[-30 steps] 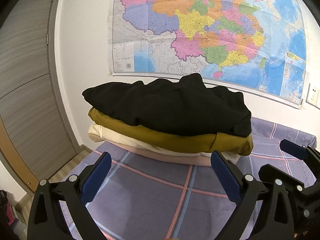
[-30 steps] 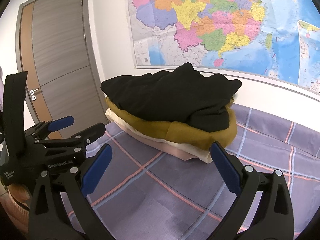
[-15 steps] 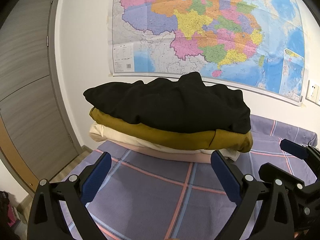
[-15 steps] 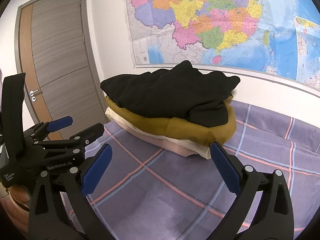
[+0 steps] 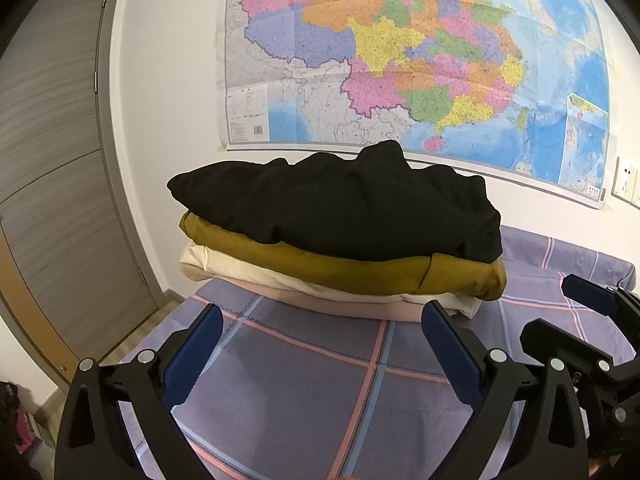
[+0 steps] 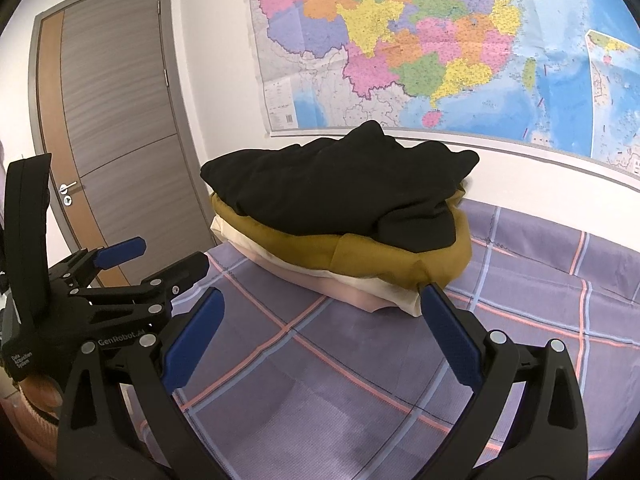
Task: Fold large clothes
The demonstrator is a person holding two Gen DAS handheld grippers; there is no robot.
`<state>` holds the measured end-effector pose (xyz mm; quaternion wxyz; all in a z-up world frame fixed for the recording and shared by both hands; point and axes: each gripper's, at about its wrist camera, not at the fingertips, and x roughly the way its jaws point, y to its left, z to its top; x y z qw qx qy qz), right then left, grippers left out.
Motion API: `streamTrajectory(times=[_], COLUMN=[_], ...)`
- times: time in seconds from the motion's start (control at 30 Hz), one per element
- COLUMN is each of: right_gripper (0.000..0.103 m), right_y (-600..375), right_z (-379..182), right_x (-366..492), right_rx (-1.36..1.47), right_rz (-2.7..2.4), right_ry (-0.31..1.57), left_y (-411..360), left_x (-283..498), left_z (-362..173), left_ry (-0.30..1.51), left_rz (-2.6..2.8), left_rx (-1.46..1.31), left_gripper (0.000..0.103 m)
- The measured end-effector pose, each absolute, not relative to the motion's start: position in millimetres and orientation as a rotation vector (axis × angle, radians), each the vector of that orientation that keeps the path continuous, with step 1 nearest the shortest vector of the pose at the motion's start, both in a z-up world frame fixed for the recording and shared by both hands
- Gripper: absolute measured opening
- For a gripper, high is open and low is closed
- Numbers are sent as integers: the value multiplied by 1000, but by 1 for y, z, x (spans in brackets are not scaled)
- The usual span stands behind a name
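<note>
fingers (image 5: 448, 354) of your left gripper (image 5: 320, 344) and right gripper (image 6: 320, 332) spread wide, empty; pinch the black garment (image 5: 340, 208) at its near corners, lift evenly.

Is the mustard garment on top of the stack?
No, the black garment lies on top, with the mustard garment directly beneath it.

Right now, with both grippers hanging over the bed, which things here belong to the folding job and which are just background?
Part of the job:
- black garment, top of the stack
- mustard garment
- cream garment
- pink garment, bottom
- bed sheet, the work surface
- left gripper and right gripper, both open and empty

Just there:
- wall map
- door
- wall socket
</note>
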<state>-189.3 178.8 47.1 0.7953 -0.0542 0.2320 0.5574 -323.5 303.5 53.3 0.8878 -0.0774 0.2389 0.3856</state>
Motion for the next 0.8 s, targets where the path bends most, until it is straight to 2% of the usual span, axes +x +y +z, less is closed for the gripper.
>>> streamTrajectory(times=[0.8], right_gripper=[97], right_y=[181], right_z=[43], right_x=[-189], right_rx=[-108], right_rz=[1186], right_ry=[519], left_y=[303], left_x=[-318], left_z=[49], left_ry=[508], left_rz=[799], left_rx=[-159], left_gripper=[96])
